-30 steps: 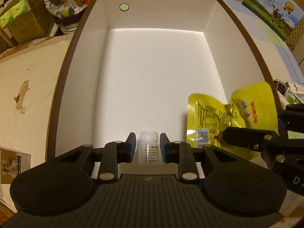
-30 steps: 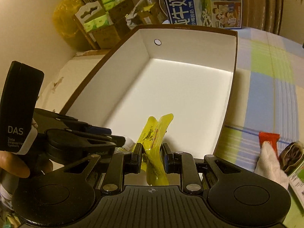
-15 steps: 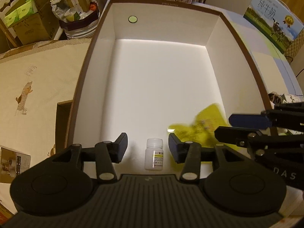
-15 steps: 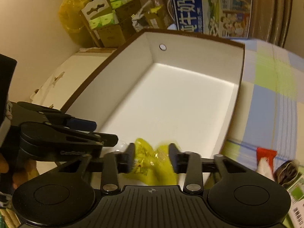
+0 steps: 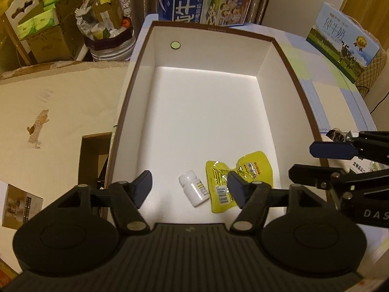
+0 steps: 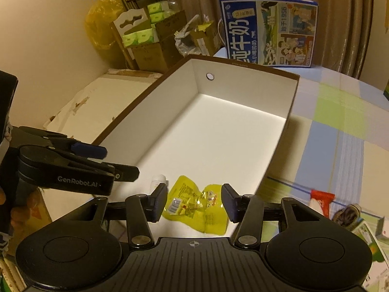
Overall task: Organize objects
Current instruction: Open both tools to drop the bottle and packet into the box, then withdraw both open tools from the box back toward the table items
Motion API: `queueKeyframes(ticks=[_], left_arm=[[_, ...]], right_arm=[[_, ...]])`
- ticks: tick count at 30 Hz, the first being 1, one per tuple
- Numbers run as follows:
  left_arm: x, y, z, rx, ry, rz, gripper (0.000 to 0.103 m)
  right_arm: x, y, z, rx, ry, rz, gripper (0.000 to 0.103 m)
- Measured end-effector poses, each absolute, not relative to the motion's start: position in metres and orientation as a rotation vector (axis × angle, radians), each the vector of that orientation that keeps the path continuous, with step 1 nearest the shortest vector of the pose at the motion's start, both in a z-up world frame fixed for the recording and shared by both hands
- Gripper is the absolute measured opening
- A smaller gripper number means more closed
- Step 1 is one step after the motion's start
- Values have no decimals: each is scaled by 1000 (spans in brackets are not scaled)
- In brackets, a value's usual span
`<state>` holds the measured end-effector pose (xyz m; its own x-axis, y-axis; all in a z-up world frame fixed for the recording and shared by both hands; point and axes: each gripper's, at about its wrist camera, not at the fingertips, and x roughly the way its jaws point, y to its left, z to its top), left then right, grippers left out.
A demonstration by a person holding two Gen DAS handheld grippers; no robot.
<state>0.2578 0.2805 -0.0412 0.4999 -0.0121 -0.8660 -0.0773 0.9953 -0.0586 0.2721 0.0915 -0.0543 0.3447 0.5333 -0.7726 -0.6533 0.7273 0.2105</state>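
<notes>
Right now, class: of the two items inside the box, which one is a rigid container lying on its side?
The small white bottle, tipped over on the box floor just left of the yellow pouch. The pouch is a flat, crinkled packet.

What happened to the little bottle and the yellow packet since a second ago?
Both were let go. The left gripper released the white bottle, now lying on its side; the right gripper dropped the yellow packet flat beside it. Both jaws are opening, touching nothing. The box stayed put.
</notes>
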Motion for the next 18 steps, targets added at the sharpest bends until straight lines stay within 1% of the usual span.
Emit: queueKeyframes(ticks=[4, 9, 18], left_arm=[[245, 276, -32, -93, 1028, 48, 70], [229, 263, -23, -90, 1006, 48, 77], [211, 230, -18, -87, 1008, 40, 78]], right_arm=[[262, 78, -46, -123, 932, 768, 51], [250, 58, -36, -96, 923, 756, 53], [232, 20, -28, -64, 920, 740, 54]])
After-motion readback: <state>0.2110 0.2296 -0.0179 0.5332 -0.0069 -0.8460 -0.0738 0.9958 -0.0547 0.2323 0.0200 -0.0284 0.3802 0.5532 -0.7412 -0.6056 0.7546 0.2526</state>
